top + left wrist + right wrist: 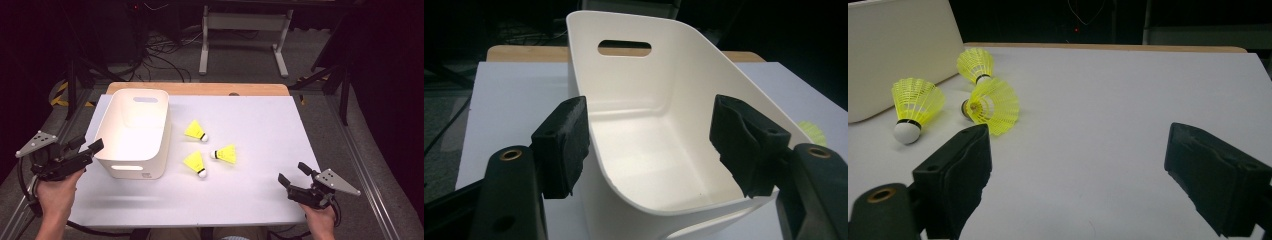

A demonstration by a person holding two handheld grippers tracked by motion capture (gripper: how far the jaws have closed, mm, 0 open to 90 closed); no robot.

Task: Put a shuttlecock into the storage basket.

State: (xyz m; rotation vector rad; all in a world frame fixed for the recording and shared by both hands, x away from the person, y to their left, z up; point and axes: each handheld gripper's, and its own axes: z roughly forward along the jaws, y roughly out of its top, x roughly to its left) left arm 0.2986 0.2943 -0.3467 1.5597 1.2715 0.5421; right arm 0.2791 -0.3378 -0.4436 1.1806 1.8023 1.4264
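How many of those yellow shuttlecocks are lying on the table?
3, all lying right of the white bin: far shuttlecock, near shuttlecock, right-hand shuttlecock. The bin looks empty inside, so none seems hidden.

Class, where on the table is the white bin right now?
In the high view the white bin stands on the left part of the white board, just ahead of the left gripper, with three yellow shuttlecocks lying close to its right side.

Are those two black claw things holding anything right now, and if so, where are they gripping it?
Nothing is held. The left gripper hangs open beside the white bin, jaws clear of its rim. The right gripper is open over bare table, away from the three yellow shuttlecocks.
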